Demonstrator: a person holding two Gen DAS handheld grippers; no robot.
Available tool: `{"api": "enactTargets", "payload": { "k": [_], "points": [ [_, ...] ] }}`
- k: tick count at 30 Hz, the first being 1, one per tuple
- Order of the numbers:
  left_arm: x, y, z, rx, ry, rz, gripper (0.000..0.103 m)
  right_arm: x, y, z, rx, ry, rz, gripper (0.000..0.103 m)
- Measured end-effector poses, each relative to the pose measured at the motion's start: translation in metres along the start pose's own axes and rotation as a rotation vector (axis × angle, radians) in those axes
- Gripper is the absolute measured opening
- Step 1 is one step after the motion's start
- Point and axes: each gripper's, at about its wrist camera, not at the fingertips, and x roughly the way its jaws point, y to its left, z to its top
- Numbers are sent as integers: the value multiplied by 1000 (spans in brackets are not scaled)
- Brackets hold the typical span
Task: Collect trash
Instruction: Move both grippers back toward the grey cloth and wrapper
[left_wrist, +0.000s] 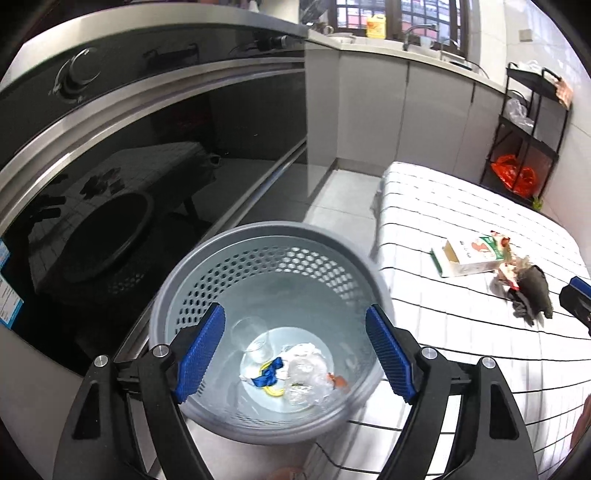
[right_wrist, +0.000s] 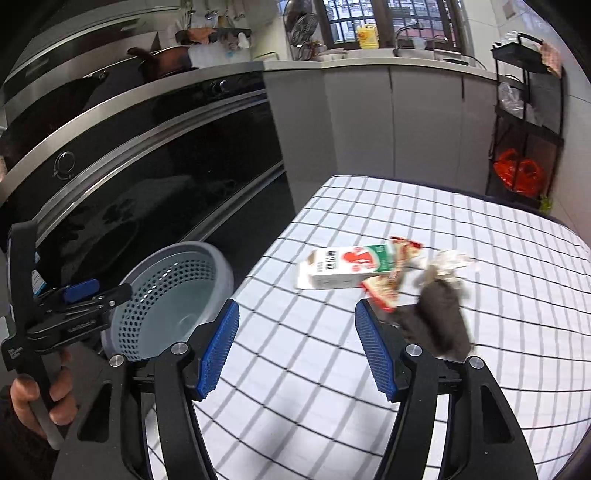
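A grey perforated bin (left_wrist: 207, 266) stands beside the checked table; it also shows in the right wrist view (right_wrist: 173, 280). Inside lie a clear plastic cup (left_wrist: 251, 336), crumpled clear plastic (left_wrist: 306, 373) and a blue and yellow scrap (left_wrist: 271, 374). My left gripper (left_wrist: 295, 350) is open and empty above the bin's mouth. On the table lie a white carton (right_wrist: 351, 267), a red wrapper (right_wrist: 384, 291) and a dark crumpled piece (right_wrist: 439, 314). My right gripper (right_wrist: 297, 347) is open and empty over the table, just left of the dark piece.
The checked tablecloth (right_wrist: 332, 387) covers the table. A black glass oven front (right_wrist: 147, 177) runs along the left. A black shelf rack (right_wrist: 524, 122) with orange bags (right_wrist: 517, 173) stands at the far right. The left gripper (right_wrist: 81, 295) shows held in a hand.
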Motion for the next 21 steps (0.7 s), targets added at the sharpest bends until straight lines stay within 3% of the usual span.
{"api": "enactTargets", "payload": {
  "k": [10,18,21],
  "points": [
    [-10,-63,24,42,-48,-83,83,-19,-76,6,46,-52,-77,65],
    [8,-132,36,96,-55,-148,84,-24,-129,3,115,-82,-99,68],
    [15,-147,32,104,-52,-173,85,-17,-141,-3,143,-56,-98,69]
  ]
}}
